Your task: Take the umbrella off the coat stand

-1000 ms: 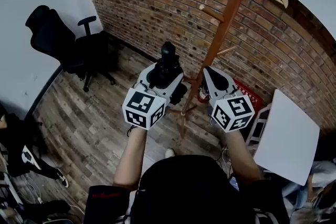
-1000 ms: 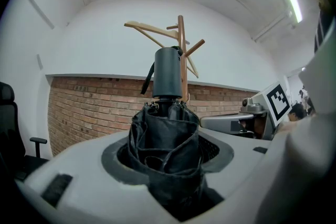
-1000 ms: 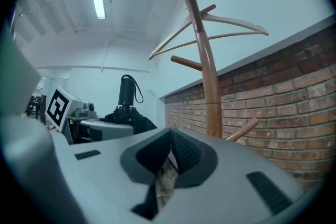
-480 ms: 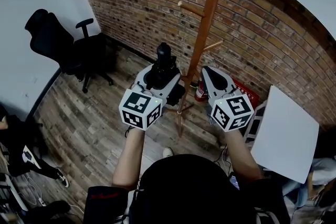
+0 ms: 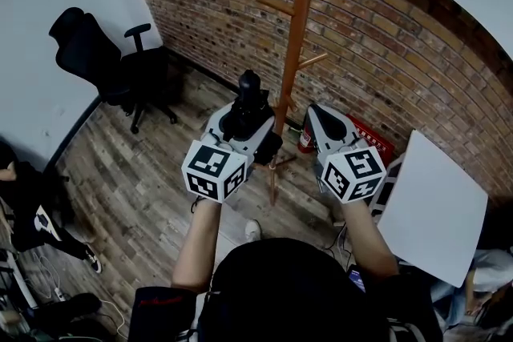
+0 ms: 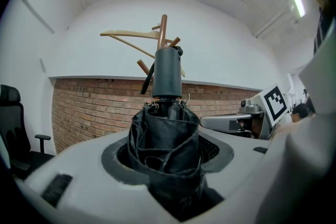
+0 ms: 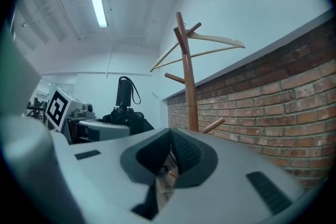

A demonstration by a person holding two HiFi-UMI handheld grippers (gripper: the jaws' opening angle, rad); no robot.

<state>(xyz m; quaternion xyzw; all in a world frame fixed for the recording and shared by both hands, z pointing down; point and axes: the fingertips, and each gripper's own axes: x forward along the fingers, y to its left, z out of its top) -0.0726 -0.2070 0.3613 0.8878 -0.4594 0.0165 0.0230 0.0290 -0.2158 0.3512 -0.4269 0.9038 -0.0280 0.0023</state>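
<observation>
- Both claws have slid a little across the room, and the coat stand [image 5: 290,52] now shows straighter and closer to the gap between them than it did a second ago.
- The left claw [image 5: 240,128] is squeezed on the folded black umbrella [image 6: 165,139], just as before.
- The umbrella stands straight up out of this claw. Its cloth part sits between the jaws, and its round dark handle sticks out above them.
- The long way of the umbrella runs up and down, while the claw itself points flat ahead.
- The coat stand is in front of the left claw, behind the umbrella and a little to the right. It does not touch the umbrella.
- A wooden hanger [image 6: 126,34] sits at the top of the stand, high above the claw.
- The right claw [image 7: 169,162] is closed with nothing in it. The stand is ahead of it and a bit to its right, and the umbrella is off to its left.
- I think the umbrella is already off the stand, so the main job looks done.
- The left hand has the umbrella, so any carrying away is its job. The right hand is free.
- The move should go away from the stand, so the upright umbrella does not bump the pole or its pegs.
</observation>
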